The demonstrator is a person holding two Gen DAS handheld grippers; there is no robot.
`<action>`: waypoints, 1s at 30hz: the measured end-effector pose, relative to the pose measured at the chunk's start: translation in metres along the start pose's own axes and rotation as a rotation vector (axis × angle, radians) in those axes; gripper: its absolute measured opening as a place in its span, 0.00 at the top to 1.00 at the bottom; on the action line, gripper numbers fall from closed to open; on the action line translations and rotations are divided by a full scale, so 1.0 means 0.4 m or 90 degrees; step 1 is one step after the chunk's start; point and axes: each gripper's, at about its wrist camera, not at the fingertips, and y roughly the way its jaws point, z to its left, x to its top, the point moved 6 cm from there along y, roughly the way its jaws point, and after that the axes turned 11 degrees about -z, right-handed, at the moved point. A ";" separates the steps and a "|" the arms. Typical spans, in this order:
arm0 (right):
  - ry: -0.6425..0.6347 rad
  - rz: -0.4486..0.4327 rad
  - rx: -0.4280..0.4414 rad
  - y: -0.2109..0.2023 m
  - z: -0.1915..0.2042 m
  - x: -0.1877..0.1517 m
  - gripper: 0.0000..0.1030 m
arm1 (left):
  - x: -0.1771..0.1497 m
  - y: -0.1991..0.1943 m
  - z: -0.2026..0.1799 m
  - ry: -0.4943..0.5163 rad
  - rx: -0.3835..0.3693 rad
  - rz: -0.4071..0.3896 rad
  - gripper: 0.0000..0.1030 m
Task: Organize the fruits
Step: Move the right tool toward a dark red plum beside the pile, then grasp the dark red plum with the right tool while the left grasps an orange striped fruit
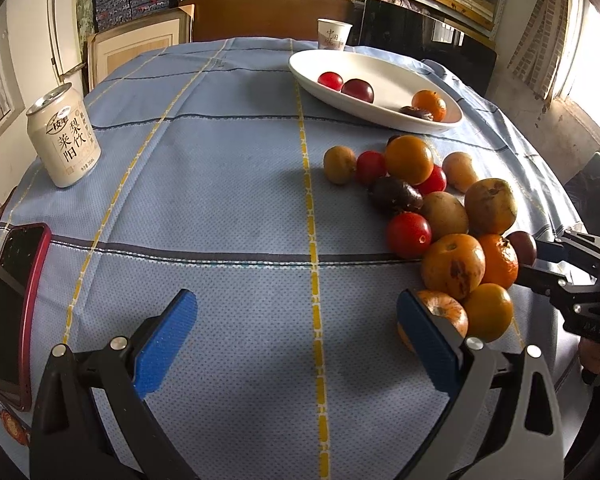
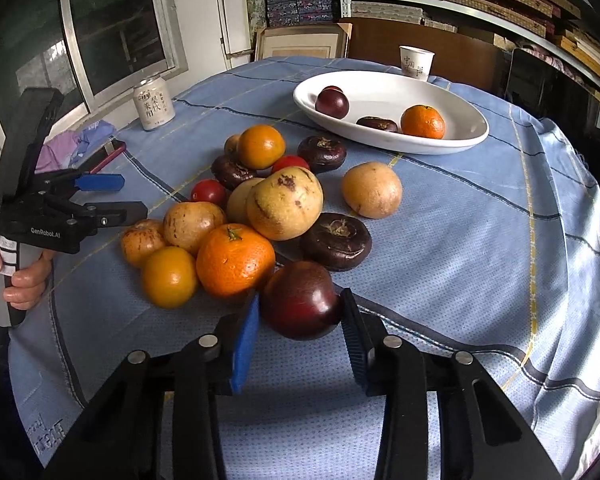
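Observation:
A pile of fruit (image 2: 260,208) lies on the blue tablecloth: oranges, yellow-brown fruits, red tomatoes and dark water chestnuts; it also shows in the left wrist view (image 1: 440,216). A white oval plate (image 2: 452,142) behind it holds a dark plum, a chestnut and an orange; it also shows in the left wrist view (image 1: 300,70). My right gripper (image 2: 300,320) is shut on a dark red plum (image 2: 300,300) at the near edge of the pile. My left gripper (image 1: 296,320) is open and empty, its right finger beside an orange (image 1: 446,310). It also shows in the right wrist view (image 2: 132,196).
A drink can (image 1: 64,136) and a red phone (image 1: 12,308) sit at the left of the table. A paper cup (image 2: 416,62) stands behind the plate. A chair and shelves of boxes lie beyond the table's far edge.

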 end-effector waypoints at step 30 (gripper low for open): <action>0.111 -0.001 -0.031 -0.012 -0.090 -0.002 0.61 | -0.034 -0.036 -0.158 0.135 -0.170 -0.012 0.45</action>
